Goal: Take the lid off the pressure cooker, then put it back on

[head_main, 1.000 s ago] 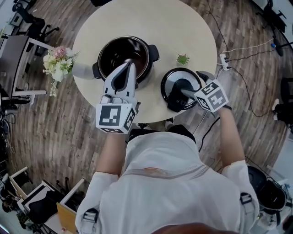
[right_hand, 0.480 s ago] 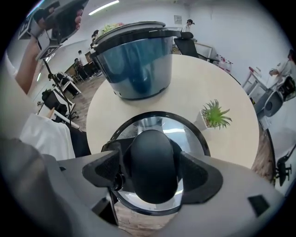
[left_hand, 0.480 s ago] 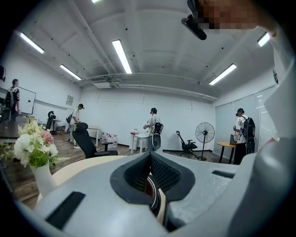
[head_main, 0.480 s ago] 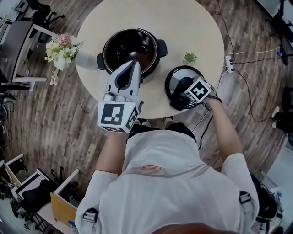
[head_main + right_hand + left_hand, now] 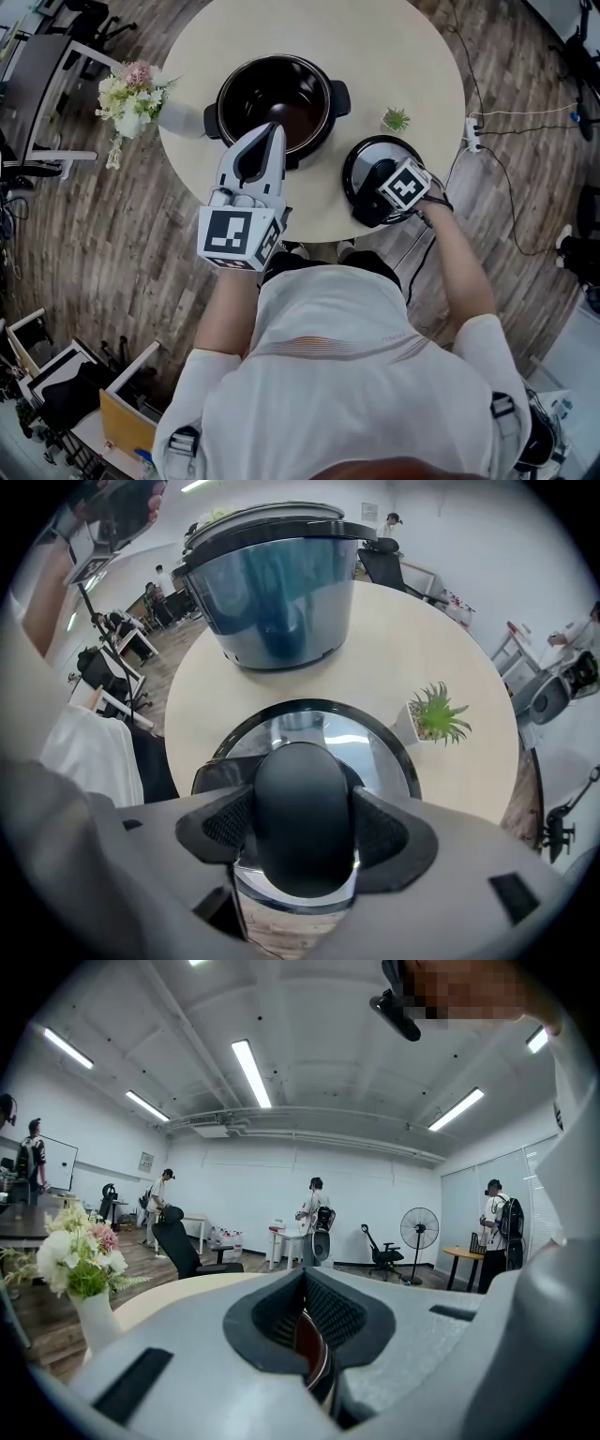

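Note:
The black pressure cooker stands open on the round table, its dark pot bare; in the right gripper view the cooker rises behind. Its glass lid lies flat near the table's right front edge. My right gripper points straight down over the lid. Its jaws are closing, and both pads sit against the sides of the black knob. My left gripper is shut on nothing and hangs level by the cooker's near rim. In the left gripper view the left gripper shows only a thin slit.
A white vase of flowers stands at the table's left edge. A small potted plant sits just behind the lid. A power strip with cables lies on the floor to the right. Several people, chairs and a fan fill the room beyond.
My right gripper has dropped from a tilted pose onto the lid and now points straight down, with its jaws narrowed around the knob. My left gripper has barely moved.

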Available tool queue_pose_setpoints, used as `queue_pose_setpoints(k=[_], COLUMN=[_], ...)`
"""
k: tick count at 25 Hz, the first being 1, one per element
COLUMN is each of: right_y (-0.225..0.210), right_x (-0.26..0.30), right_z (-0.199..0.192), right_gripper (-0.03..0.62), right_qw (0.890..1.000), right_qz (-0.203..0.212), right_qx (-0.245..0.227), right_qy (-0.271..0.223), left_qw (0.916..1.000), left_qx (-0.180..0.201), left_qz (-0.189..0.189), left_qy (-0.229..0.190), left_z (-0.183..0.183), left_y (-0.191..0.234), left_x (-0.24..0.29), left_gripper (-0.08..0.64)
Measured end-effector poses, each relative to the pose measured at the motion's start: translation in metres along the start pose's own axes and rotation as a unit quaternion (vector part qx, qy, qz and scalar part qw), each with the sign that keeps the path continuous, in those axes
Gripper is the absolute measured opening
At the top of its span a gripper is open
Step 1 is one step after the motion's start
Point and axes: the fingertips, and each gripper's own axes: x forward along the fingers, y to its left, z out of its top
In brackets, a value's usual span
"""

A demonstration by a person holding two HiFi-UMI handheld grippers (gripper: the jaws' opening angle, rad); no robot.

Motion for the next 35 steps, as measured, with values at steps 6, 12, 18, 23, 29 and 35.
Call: queue_pose_setpoints(k=[6,12,18,23,29,35], right_y=[0.000,0.001,0.003,0.003,0.000,-0.002], right_x=[0.001,0.001,-0.009,-0.045,-0.128,-0.221], right_z=[0.003,0.004,-0.002,-0.004,0.003,0.061], right_gripper=[0.298,0.284,0.282,0.282,0.282,0.282], right_qw=[1.000,1.000,1.000,0.999,0.996,0.991], right_qz=[0.000,0.002,-0.012,-0.024,-0.033,-0.028], right_qx=[0.000,-0.006,-0.012,-0.030,-0.088,-0.134], right_qy=[0.002,0.001,-0.008,-0.017,0.002,-0.008], left_qw=[1.0000,1.0000,0.9999,0.9997,0.9994,0.9983], left_qx=[-0.002,-0.002,-0.001,-0.005,0.001,-0.007], left_qz=[0.002,0.008,0.016,0.024,0.031,0.048], left_qy=[0.002,0.002,0.004,0.001,-0.014,-0.031], left_z=[-0.003,-0.003,-0.004,-0.005,0.001,0.005], left_y=[0.004,0.008,0.014,0.023,0.036,0.057], left_x=[0.000,-0.005,-0.012,-0.018,-0.026,-0.043], left_gripper=[0.005,0.005,0.005,0.005,0.005,0.005])
